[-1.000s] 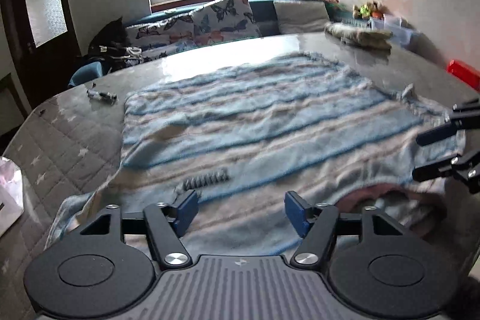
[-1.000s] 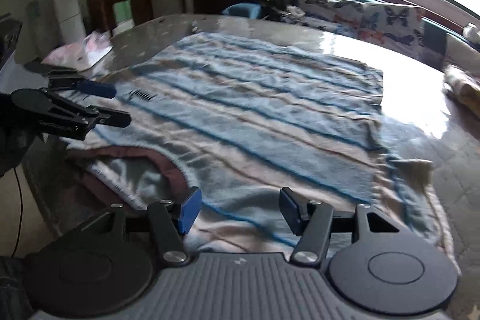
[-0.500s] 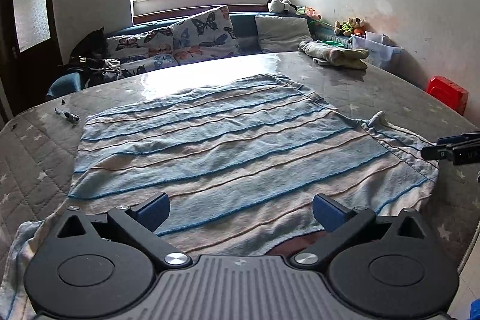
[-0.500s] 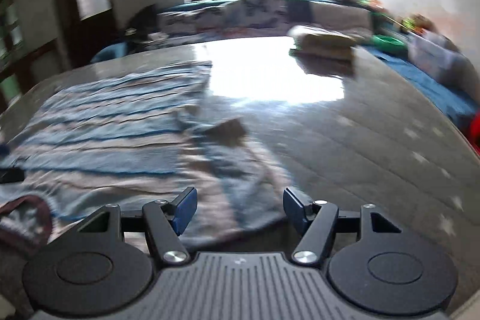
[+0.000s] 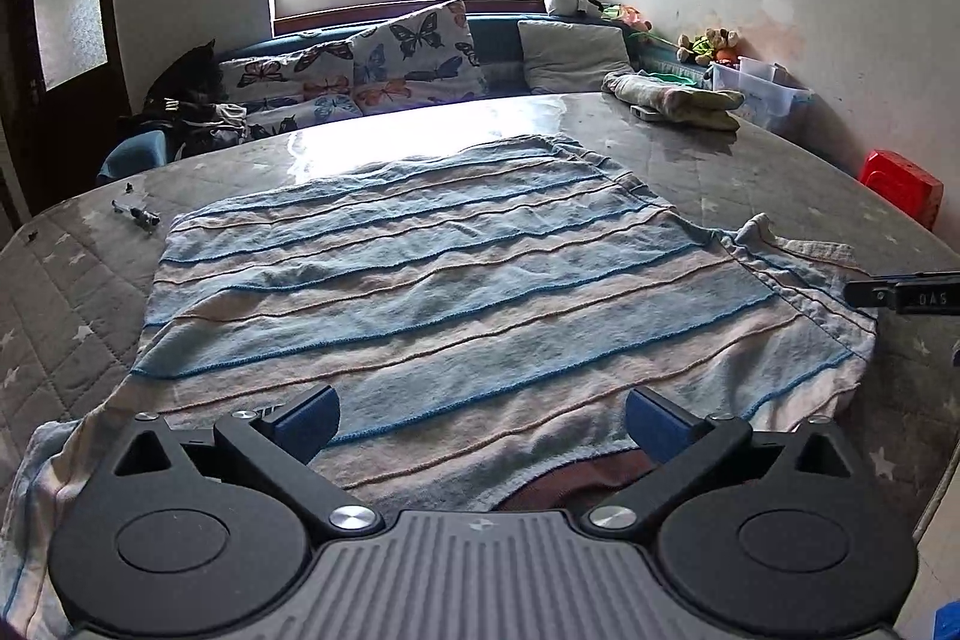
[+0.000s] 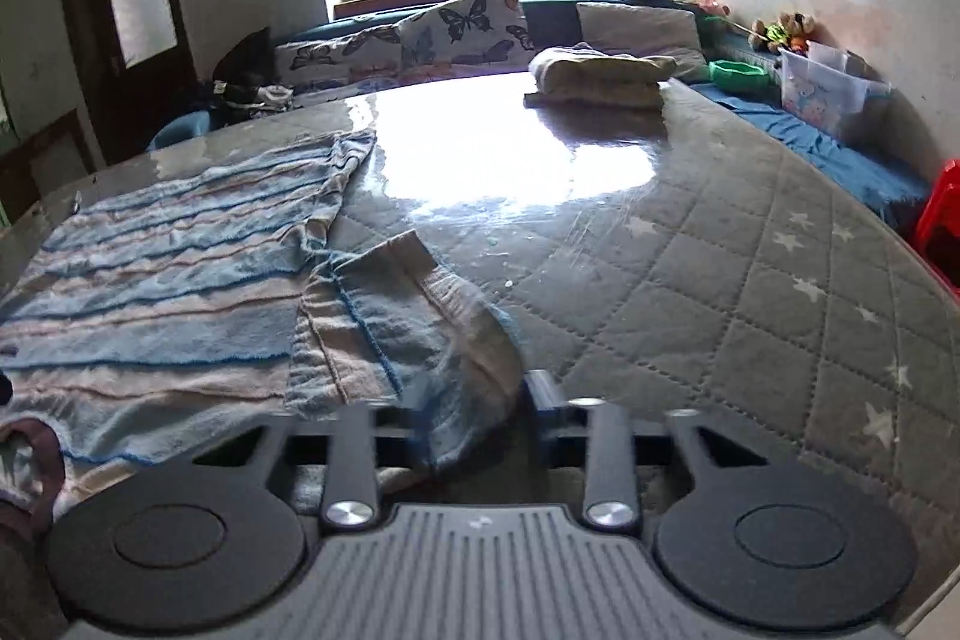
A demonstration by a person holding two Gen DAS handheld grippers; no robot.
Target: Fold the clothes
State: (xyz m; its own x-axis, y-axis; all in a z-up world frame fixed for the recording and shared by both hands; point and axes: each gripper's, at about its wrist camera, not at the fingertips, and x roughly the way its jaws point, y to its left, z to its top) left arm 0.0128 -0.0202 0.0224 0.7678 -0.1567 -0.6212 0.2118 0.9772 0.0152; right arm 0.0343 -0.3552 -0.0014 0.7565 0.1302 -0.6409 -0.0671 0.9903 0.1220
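Beyond — folded clothes [image 6: 600, 76], red stool [image 5: 900, 187]

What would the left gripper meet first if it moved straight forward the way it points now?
Most likely the striped sweater spread on the table: the left gripper, jaws wide open, points down at it. Depth is hard to judge.

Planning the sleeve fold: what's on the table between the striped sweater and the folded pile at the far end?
Nothing: in the right wrist view the table is bare, glossy cover between the striped sweater and the folded pile.
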